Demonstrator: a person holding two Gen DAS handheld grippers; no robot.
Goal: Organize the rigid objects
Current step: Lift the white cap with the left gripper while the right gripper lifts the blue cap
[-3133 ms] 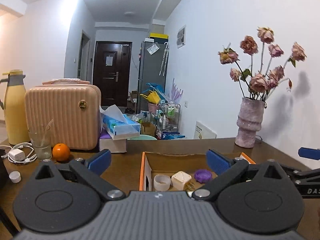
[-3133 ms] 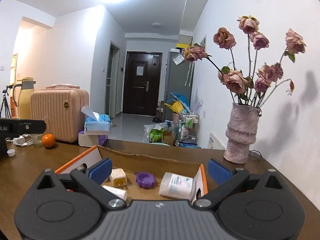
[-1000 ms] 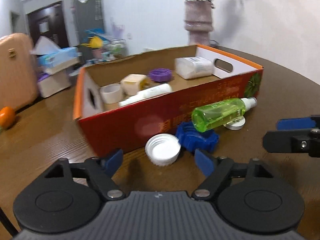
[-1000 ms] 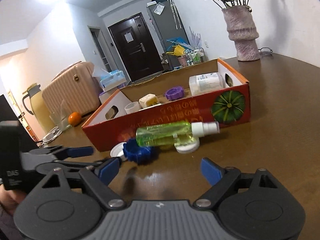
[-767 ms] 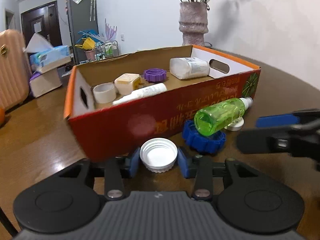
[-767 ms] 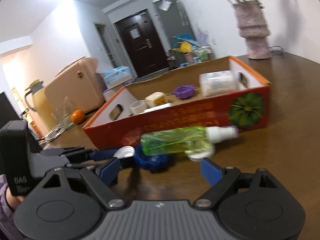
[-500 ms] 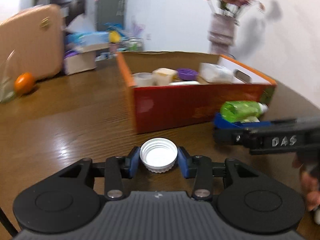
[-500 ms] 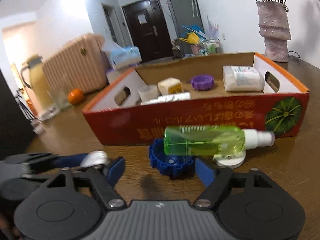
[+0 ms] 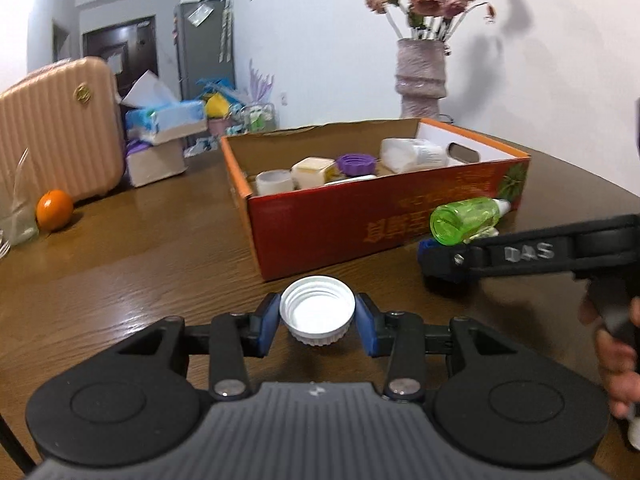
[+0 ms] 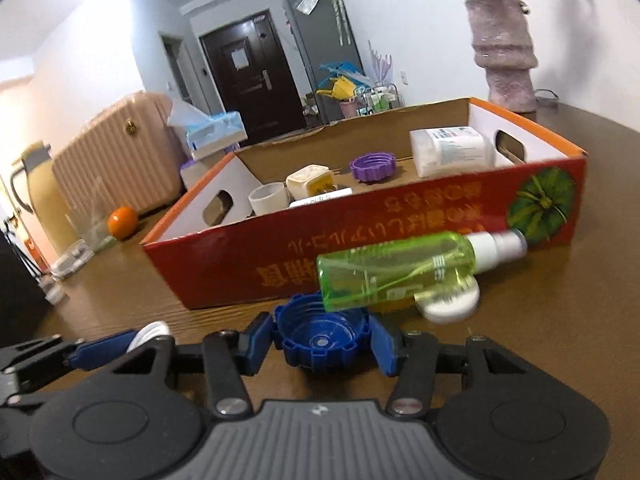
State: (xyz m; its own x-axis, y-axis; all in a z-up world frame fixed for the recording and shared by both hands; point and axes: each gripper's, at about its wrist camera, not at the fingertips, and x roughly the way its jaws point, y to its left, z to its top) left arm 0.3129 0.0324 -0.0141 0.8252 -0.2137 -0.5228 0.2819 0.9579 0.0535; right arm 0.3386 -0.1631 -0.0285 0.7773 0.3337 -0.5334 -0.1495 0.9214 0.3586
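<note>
Left gripper [image 9: 317, 322], jaws narrowed, clamps white cap [image 9: 318, 312] on the table [image 9: 120, 248]. Right gripper [image 10: 321, 342], jaws just closing, pads against blue cap [image 10: 320, 338] under green spray bottle [image 10: 400, 270], before red box [image 10: 360, 240].

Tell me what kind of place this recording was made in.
Most likely a lived-in home, perhaps a dining area opening onto an entry hall. A wooden table carries a vase of dried flowers and a tissue box; behind stand a fridge and a dark front door.
</note>
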